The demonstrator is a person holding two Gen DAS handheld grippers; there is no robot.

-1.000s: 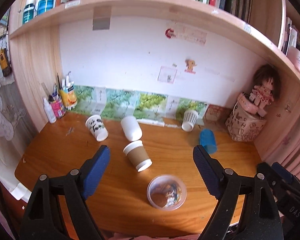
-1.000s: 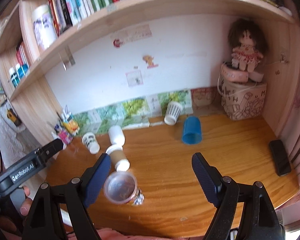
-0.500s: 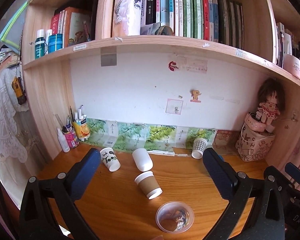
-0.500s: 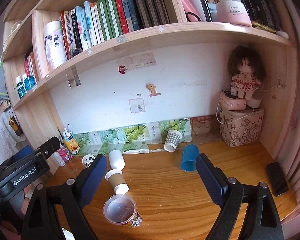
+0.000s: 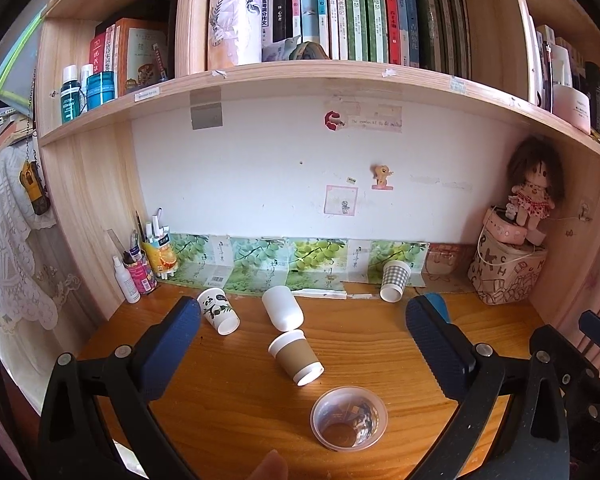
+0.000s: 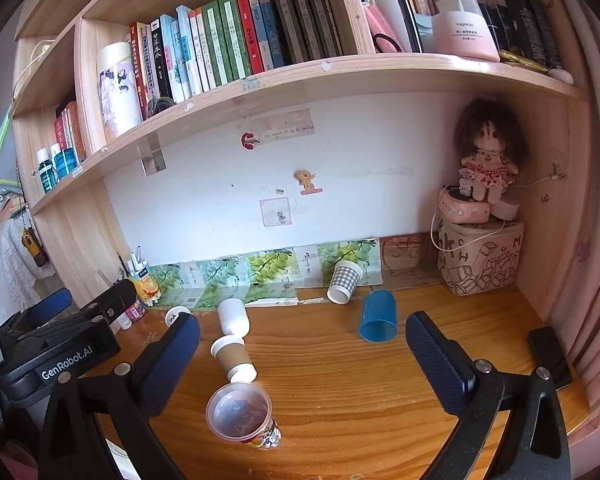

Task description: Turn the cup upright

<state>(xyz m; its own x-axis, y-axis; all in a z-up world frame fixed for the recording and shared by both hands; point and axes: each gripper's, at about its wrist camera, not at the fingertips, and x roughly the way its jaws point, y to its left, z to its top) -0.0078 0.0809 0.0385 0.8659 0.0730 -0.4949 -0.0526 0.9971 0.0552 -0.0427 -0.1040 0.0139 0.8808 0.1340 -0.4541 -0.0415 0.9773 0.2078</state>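
Several cups lie tipped on the wooden desk [image 5: 228,392]: a panda cup [image 5: 217,310], a white cup [image 5: 282,307], a brown sleeved cup [image 5: 296,357], a checked cup [image 5: 394,280] and a blue cup [image 6: 377,316]. A clear plastic cup [image 5: 349,418] stands upright near the front edge; it also shows in the right wrist view [image 6: 242,414]. My left gripper [image 5: 302,354] is open and empty, held above the desk's front. My right gripper [image 6: 302,356] is open and empty, to the right of the left one.
A pen holder and bottles [image 5: 140,268] stand at the back left. A printed box with a doll [image 6: 480,256] fills the back right corner. A black phone [image 6: 550,356] lies at the right edge. Bookshelves hang overhead.
Both grippers have pulled back and tilted up, so the shelves of books fill more of each view. The cups have not moved.
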